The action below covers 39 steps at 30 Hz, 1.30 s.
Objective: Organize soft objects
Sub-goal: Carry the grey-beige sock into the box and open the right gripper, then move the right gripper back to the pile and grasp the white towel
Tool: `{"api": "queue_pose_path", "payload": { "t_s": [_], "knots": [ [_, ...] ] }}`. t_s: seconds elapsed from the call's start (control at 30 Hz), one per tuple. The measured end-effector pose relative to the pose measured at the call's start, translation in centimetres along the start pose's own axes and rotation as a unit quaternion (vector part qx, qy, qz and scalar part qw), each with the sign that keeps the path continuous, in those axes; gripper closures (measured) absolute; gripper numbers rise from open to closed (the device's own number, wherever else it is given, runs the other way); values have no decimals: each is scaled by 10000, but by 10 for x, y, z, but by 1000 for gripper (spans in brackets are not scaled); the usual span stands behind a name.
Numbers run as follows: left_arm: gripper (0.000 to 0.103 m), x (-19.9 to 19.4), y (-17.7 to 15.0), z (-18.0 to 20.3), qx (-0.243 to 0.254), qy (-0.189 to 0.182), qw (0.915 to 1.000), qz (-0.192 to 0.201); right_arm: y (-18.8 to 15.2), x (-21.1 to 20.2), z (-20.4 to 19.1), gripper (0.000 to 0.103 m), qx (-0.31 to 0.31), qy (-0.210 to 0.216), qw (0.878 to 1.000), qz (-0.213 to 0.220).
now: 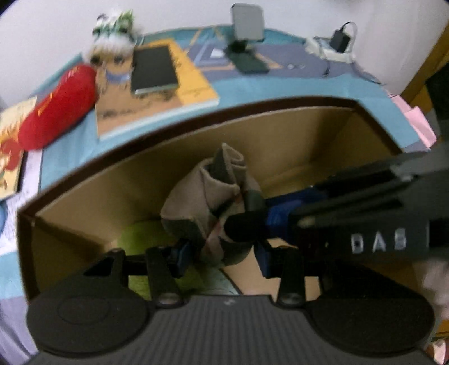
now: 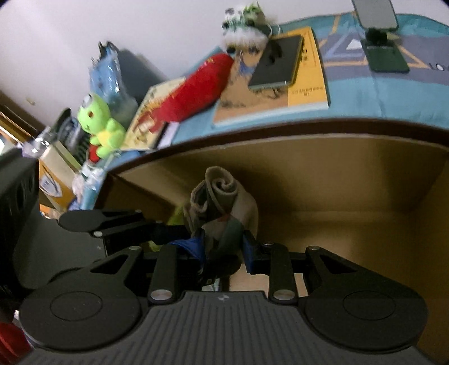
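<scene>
A rolled beige and grey plaid cloth (image 1: 202, 202) (image 2: 221, 196) stands on end over the inside of an open cardboard box (image 1: 308, 134) (image 2: 350, 182). My left gripper (image 1: 221, 257) is shut on the lower part of the roll, its blue pads on either side. My right gripper (image 2: 223, 252) is shut on the same roll; in the left wrist view it reaches in from the right (image 1: 364, 219). A green soft thing (image 1: 140, 238) lies on the box floor under the cloth. On the bed beyond are a red plush cushion (image 1: 59, 106) (image 2: 196, 89) and a white and green plush toy (image 1: 112, 36).
Behind the box, on the blue bedcover (image 1: 266, 84), lie a yellow book (image 1: 157, 92) with a dark tablet (image 1: 154, 70) on it, a phone stand (image 1: 247, 25) and a charger (image 1: 336, 42). A green frog plush (image 2: 98, 123) sits among clutter left of the box.
</scene>
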<state>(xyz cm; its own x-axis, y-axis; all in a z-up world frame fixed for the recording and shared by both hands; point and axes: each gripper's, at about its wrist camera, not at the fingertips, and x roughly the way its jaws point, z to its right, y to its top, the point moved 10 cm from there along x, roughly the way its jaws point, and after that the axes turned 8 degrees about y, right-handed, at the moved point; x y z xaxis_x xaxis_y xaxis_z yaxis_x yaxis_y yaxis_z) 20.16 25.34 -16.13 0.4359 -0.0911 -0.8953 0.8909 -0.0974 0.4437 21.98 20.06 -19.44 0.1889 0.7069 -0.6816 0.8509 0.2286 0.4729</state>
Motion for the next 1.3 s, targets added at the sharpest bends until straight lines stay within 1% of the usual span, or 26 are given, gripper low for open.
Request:
{"api": "queue_pose_path", "payload": {
  "t_s": [0.1, 0.17, 0.23, 0.33, 0.4, 0.5, 0.67, 0.77, 0.97, 1.1, 1.3],
  "knots": [
    [50, 11, -3, -5, -62, -19, 9999, -129, -5, 11, 5, 89, 1, -120, 9998, -182],
    [49, 11, -6, -6, -131, -33, 9998, -167, -4, 17, 10, 89, 66, -191, 9994, -289],
    [47, 9, -3, -8, -186, 3, 9997, -134, -4, 17, 11, 88, 137, -194, 9992, -308],
    [43, -8, 3, -11, -272, 27, 9996, 55, 1, 10, 9, 88, 247, -168, 9991, -290],
    [43, -23, 6, -13, -340, 57, 9992, 203, 7, -3, 2, 88, 292, -24, 9994, -173],
    [43, -50, 11, -18, -452, 185, 9978, 443, 15, -23, -12, 88, 199, 103, 9997, 37],
    [41, -93, 9, -17, -613, 421, 9935, 857, 19, -60, -37, 87, 120, 541, 9979, 330],
    [41, -113, 2, -15, -732, 637, 9900, 1020, 12, -71, -48, 87, 120, 728, 9966, 363],
    [40, -141, -24, -6, -843, 1108, 9830, 1198, -7, -86, -68, 87, -7, 1022, 9942, 348],
    [40, -153, -44, 3, -1017, 1234, 9799, 1195, -24, -94, -75, 87, -33, 1187, 9926, 266],
    [39, -166, -75, 20, -1058, 1481, 9760, 1195, -52, -105, -82, 86, -121, 1354, 9906, 126]
  ]
}}
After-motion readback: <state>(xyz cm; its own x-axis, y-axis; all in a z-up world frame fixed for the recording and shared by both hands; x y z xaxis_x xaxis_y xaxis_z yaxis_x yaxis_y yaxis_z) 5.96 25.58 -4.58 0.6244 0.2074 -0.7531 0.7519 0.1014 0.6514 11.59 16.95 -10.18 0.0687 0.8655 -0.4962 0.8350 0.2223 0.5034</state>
